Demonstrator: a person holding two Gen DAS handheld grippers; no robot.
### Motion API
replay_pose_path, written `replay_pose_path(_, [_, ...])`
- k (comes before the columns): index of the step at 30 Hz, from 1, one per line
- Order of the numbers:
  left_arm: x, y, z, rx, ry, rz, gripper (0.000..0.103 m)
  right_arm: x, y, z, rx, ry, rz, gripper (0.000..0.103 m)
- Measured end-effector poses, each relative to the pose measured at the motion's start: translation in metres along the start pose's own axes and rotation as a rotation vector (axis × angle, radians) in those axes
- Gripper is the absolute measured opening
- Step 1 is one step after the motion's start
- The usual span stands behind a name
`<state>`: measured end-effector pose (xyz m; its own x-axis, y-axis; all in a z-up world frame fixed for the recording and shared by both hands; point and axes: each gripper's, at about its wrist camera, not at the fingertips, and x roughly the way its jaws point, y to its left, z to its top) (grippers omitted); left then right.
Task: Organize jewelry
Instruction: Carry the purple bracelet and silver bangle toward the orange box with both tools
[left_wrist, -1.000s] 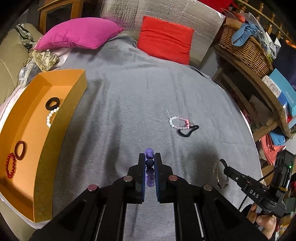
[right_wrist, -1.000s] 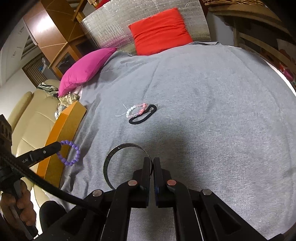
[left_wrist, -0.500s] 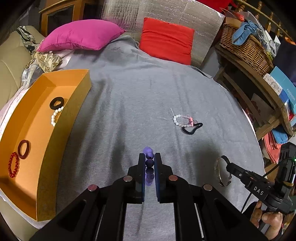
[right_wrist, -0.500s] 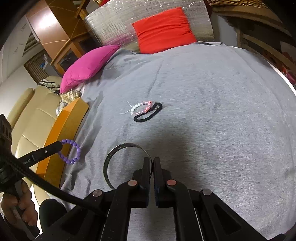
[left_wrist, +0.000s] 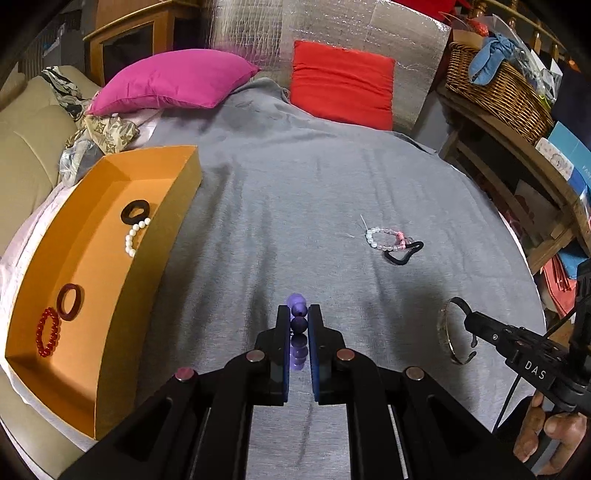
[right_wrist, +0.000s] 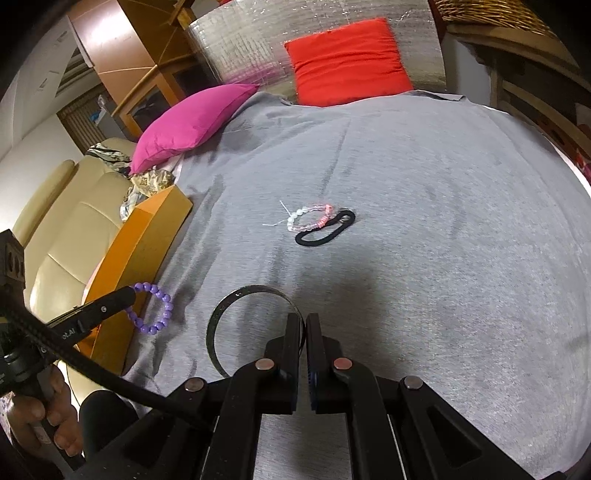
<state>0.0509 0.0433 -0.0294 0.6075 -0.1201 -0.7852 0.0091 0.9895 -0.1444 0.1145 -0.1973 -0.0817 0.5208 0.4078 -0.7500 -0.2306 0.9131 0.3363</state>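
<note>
My left gripper (left_wrist: 298, 317) is shut on a purple bead bracelet (left_wrist: 298, 325), held above the grey cloth; it also shows in the right wrist view (right_wrist: 149, 308). My right gripper (right_wrist: 305, 325) is shut on a thin metal bangle (right_wrist: 236, 302), also seen in the left wrist view (left_wrist: 445, 332). An orange box (left_wrist: 147, 266) at the left holds a black ring (left_wrist: 135, 211), a white pearl bracelet (left_wrist: 136, 232), a dark red ring (left_wrist: 70, 301) and a red bead bracelet (left_wrist: 47, 332). A pink-and-white bead bracelet (left_wrist: 384, 238) and a black hair tie (left_wrist: 402, 253) lie on the cloth.
A grey cloth (left_wrist: 295, 184) covers the surface. A magenta pillow (left_wrist: 173, 85) and a red cushion (left_wrist: 340, 83) lie at the far end. A wicker basket (left_wrist: 495, 88) and wooden shelves stand at the right. A beige sofa (right_wrist: 62, 221) is at the left.
Both grippers have drawn back a little with their loads, so the box and the loose jewelry sit slightly farther right in the left view. Both grips are unchanged.
</note>
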Motion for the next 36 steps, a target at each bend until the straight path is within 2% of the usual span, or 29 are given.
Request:
replay_pose_path(21, [-0.013, 0.006, 0.005, -0.008, -0.032, 0.025, 0.009, -0.003, 0.007, 0.003, -0.015, -0.003, -0.006, 0.004])
replay_pose_path(36, [-0.042, 0.058, 0.027, -0.090, -0.110, 0.061, 0.009, 0.000, 0.047, 0.022, -0.108, -0.007, -0.007, 0.004])
